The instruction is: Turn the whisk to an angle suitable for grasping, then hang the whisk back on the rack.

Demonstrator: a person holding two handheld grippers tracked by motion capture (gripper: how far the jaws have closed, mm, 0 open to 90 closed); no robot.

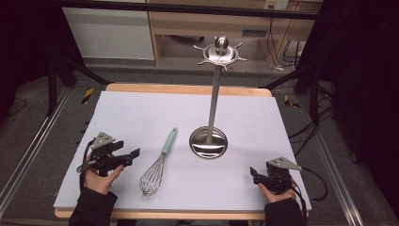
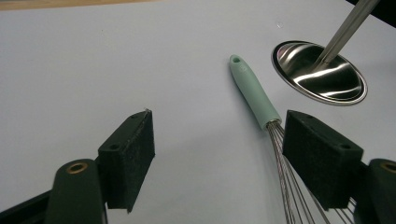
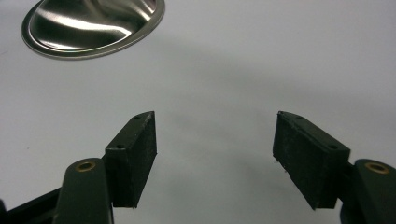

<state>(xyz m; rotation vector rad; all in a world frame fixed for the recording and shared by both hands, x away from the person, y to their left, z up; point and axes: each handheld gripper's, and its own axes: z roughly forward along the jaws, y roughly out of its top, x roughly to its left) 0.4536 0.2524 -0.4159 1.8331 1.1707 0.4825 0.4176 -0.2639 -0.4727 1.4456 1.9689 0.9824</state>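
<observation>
A whisk with a mint-green handle and wire loops lies flat on the white table cover, handle pointing away. Right of it stands a steel utensil stand with a round base, a tall pole and a hooked crown on top. My left gripper is open just left of the whisk, its right jaw over the wires. My right gripper is open near the front right of the table, with bare cover between its jaws.
The white cover lies on a wooden table. Black frame legs and cables run on the floor at both sides. A wooden cabinet stands behind the table.
</observation>
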